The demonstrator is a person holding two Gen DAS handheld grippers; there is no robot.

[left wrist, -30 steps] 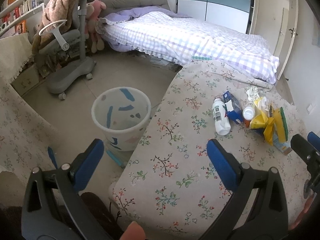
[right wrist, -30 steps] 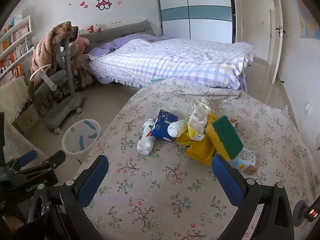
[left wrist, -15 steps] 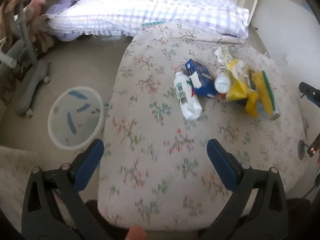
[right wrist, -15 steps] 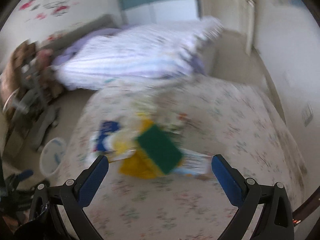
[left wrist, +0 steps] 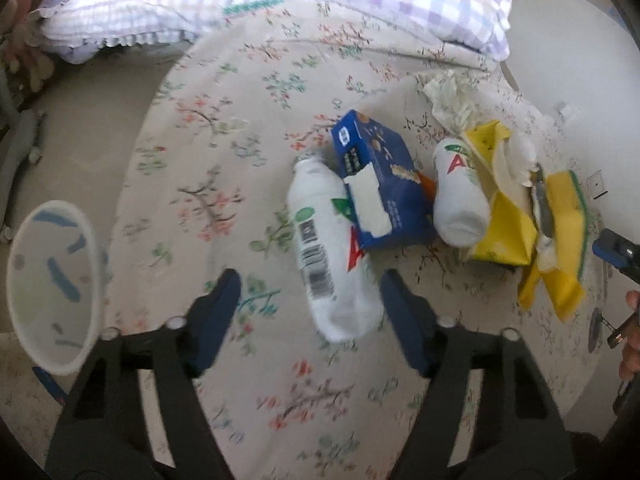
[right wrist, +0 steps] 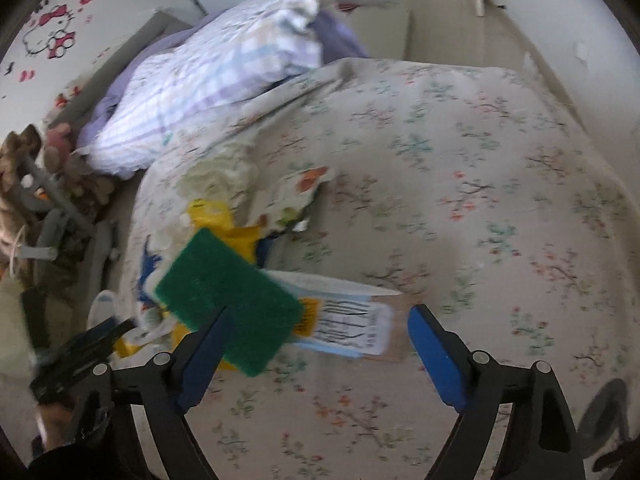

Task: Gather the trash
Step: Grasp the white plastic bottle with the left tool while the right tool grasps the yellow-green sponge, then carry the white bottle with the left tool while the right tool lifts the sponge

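The left claw [left wrist: 310, 286] hung with its blue-padded fingers spread apart over the desk covered in a floral cloth [left wrist: 224, 184], gripping nothing. The base of a large white plastic bottle with a barcode label [left wrist: 330, 248] lay between its fingertips, nearer the right-hand pad; whether that pad touched the bottle could not be told. Against the bottle's far side rested a torn blue cardboard carton [left wrist: 378, 184], and beside that a smaller white plastic bottle [left wrist: 460, 196]. A crumpled yellow wrapper [left wrist: 506, 220] and a yellow sponge with a green scouring face [left wrist: 566, 216] lay just beyond, with a wad of crumpled pale paper [left wrist: 452, 98] farther off. On the floor to the left of the desk stood a round translucent bin with blue marks [left wrist: 48, 280].

The right claw [right wrist: 320, 322] was also parted and empty, poised above the same heap. The sponge [right wrist: 228, 298] showed its green face just ahead of the left-hand finger, lying partly over a flat pale-blue package with a barcode [right wrist: 352, 320]. A purple-checked quilt [right wrist: 216, 76] covered the bed behind the desk.
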